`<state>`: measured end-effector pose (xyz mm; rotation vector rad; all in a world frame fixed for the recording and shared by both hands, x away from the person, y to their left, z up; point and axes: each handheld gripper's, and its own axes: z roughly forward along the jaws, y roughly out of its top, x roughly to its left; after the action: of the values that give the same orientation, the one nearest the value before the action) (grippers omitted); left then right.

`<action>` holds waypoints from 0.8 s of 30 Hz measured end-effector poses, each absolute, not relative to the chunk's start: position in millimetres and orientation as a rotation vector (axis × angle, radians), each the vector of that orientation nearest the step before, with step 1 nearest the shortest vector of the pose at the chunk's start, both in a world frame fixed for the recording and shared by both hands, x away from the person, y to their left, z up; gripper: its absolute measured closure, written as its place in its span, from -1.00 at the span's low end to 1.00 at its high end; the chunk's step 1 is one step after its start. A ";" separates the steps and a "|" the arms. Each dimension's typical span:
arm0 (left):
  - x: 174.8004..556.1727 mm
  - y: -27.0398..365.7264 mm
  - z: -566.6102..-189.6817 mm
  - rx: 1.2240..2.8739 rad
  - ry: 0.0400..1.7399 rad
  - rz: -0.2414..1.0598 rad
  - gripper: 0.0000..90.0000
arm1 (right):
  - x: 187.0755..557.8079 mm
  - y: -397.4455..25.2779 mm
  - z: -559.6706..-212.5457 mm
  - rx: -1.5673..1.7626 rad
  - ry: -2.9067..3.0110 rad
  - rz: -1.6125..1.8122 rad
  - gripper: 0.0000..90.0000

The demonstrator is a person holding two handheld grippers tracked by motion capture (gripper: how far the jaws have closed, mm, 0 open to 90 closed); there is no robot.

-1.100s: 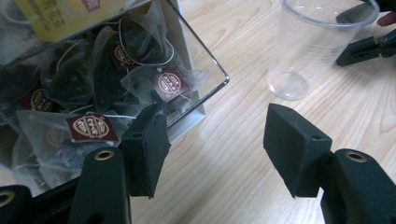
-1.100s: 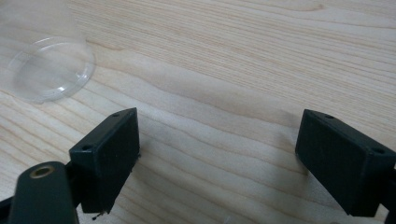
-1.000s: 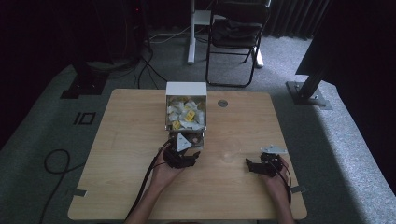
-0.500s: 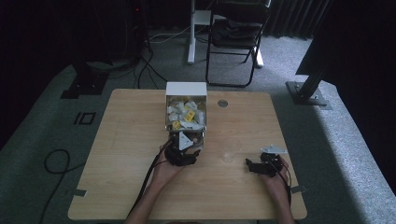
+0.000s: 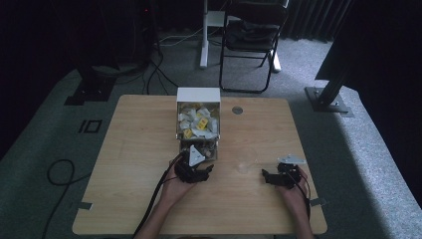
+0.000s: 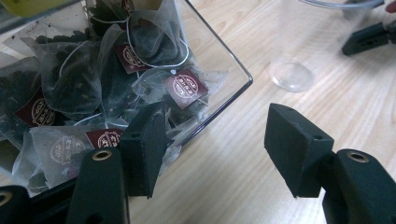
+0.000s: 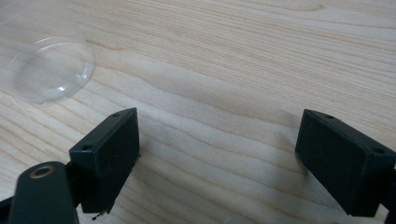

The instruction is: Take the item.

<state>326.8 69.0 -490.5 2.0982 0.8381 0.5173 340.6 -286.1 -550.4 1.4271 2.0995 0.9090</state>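
Light wood covers the table [image 5: 129, 164] I am working on, and the grain runs in soft lines under both tools. Around the table I see grey carpet [image 5: 45, 144], a black folding chair [image 5: 251, 45] past the far edge, a white pole [image 5: 204, 35] beside it, and black cables [image 5: 59, 172] on the floor to the left. The back of the room is very dark.

From the high view, my left gripper [image 5: 195, 170] sits right at the near end of a clear box [image 5: 198, 124] in the middle of the table. My right gripper [image 5: 278, 177] rests well off to the right, near the front edge. A clear cup [image 5: 245, 167] stands between the two tools, and a small round disc [image 5: 237, 110] sits in the table beyond the box.

The left gripper view lets me see much more of the box [image 6: 219, 51]. It is full of mesh tea bags [image 6: 70, 84] with dark red tags [image 6: 186, 88]. The jaws of my left gripper [image 6: 219, 140] are wide apart. One jaw is over the tea bags at the box corner and the other is over bare wood. The cup [image 6: 292, 74] stands ahead and to the right, with the other tool's black jaw [image 6: 366, 39] behind it.

The right gripper view shows my right gripper [image 7: 217, 158] with jaws wide apart and holding nothing, low over bare wood. The cup [image 7: 46, 65] is ahead and to the left.
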 end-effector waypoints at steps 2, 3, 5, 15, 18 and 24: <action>323.5 69.3 -490.6 2.096 0.836 0.512 -0.10 | 340.6 -286.0 -550.4 1.428 2.100 0.909 -0.70; 321.7 69.5 -490.5 2.095 0.834 0.507 -0.09 | 340.6 -286.1 -550.4 1.427 2.100 0.909 -0.70; 319.2 69.2 -490.8 2.095 0.827 0.495 -0.05 | 340.6 -286.0 -550.4 1.428 2.100 0.909 -0.70; 311.4 74.6 -478.3 2.039 0.815 0.545 -0.03 | 340.6 -286.0 -550.4 1.428 2.099 0.909 -0.70; 311.3 78.8 -472.2 2.023 0.819 0.566 -0.03 | 340.6 -286.0 -550.4 1.428 2.099 0.909 -0.70; 312.5 89.2 -466.8 1.997 0.848 0.610 0.00 | 340.6 -286.0 -550.4 1.428 2.099 0.909 -0.70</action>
<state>312.5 89.2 -466.8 1.9971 0.8484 0.6102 340.6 -286.0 -550.4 1.4280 2.0995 0.9093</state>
